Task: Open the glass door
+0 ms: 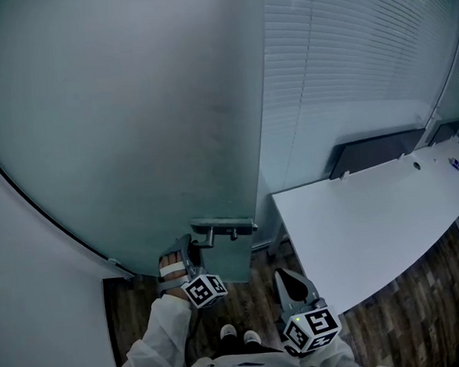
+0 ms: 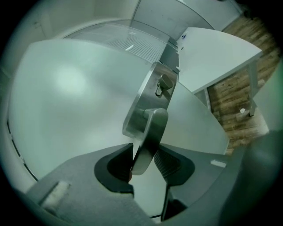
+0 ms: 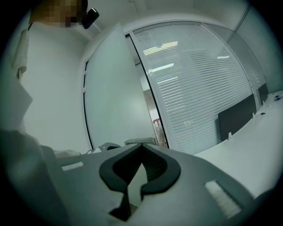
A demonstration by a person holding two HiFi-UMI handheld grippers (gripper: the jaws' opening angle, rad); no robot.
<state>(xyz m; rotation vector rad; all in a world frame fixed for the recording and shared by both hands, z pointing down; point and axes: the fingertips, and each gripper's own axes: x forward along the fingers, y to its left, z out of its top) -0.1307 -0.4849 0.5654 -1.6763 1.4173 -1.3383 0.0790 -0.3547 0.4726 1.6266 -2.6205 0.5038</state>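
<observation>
The frosted glass door (image 1: 132, 131) fills the upper left of the head view; its metal lever handle (image 1: 225, 228) sits on a plate at its right edge. My left gripper (image 1: 189, 251) reaches up to that handle. In the left gripper view the handle's lever (image 2: 150, 132) runs down between the jaws of the left gripper (image 2: 148, 161), and both pads lie against its end. My right gripper (image 1: 289, 280) hangs to the right of the door, shut, with nothing in it. In the right gripper view the door (image 3: 115, 101) stands ajar ahead of the right gripper (image 3: 141, 148).
A white desk (image 1: 373, 216) stands close on the right, with a dark panel (image 1: 376, 153) behind it. A glass wall with blinds (image 1: 346, 53) adjoins the door. A white wall (image 1: 33, 294) bounds the left. Wooden floor (image 1: 136, 311) lies below.
</observation>
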